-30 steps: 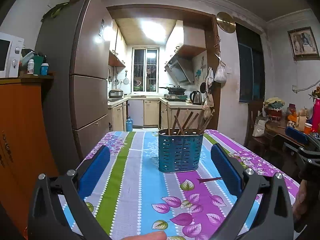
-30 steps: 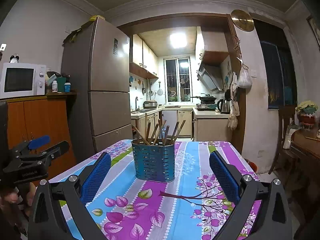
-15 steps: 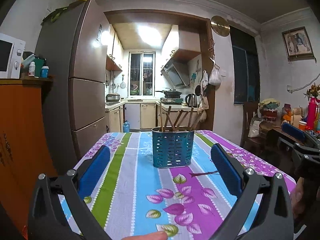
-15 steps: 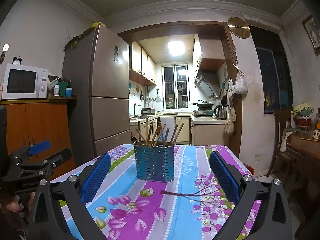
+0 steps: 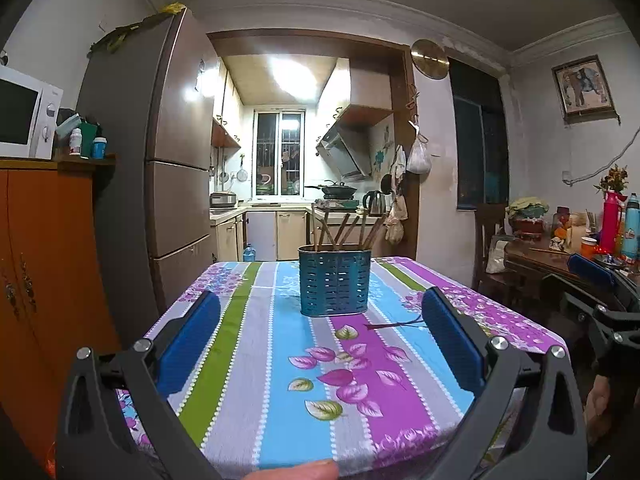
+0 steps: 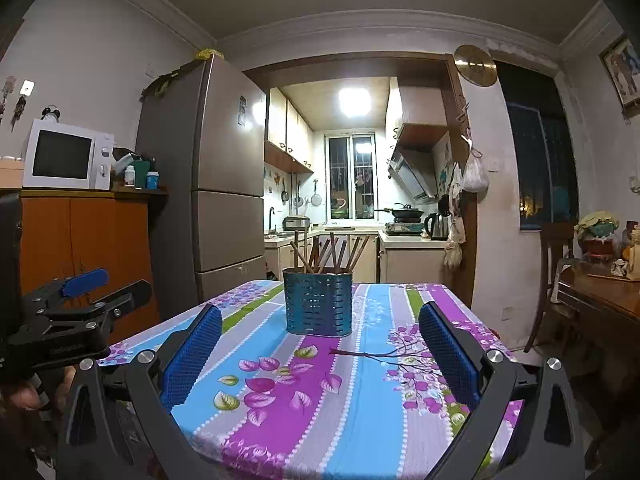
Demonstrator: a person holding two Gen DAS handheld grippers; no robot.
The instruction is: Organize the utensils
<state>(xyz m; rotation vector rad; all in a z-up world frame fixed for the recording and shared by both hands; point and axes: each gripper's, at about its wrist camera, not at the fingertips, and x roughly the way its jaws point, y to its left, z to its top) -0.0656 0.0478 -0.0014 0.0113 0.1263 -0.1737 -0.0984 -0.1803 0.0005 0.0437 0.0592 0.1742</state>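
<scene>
Since a second ago: both views backed off; holder point(image 5: 334, 283) with chopsticks point(image 5: 345, 230) looks smaller.
Left tool point(image 5: 320, 344): apart, empty.
Right tool point(image 6: 320, 354): apart, empty.
Meaning: probably the task is finished.

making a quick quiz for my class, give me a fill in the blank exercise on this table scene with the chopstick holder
1. The wooden chopsticks stand inside a perforated holder coloured ____.
2. The holder rests on a floral, striped ____.
3. The left gripper and right gripper both have jaws that are ____.
4. On the orange cabinet sits a white ____.

Missing words: blue; tablecloth; open; microwave
</scene>
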